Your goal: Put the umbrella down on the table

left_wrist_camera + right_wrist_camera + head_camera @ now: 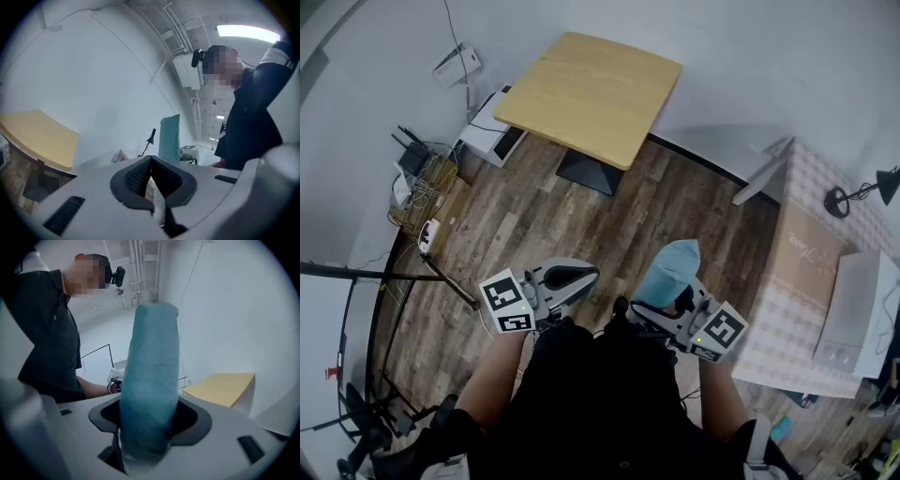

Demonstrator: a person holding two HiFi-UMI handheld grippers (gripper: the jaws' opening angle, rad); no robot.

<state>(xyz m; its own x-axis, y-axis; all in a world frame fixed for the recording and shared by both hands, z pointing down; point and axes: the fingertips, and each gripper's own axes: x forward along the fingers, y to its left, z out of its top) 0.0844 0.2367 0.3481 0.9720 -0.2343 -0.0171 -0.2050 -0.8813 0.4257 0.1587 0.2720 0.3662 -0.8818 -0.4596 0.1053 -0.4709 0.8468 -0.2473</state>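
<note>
Evidently, the teal umbrella (151, 376) juts forward, clamped between the jaws of the right hand-held gripper (668, 307).

Person standing, 2 grippers held out in front of the torso (591, 394), side by side, not touching.

Left gripper (579, 276): points away from the body. Fingers (136, 177) pressed together at the tips, nothing between them. Marker cube (508, 302) faces up. Bare left forearm (492, 375) runs back to the body.

Right gripper (661, 305): points away from the body, angled a little toward the left one. Fingers (192, 420) spread wide and clamped on a folded blue umbrella (152, 376), which fills the gap and stands up out of it. Marker cube (722, 330) faces up. Bare right forearm (722, 403) behind it.
</note>
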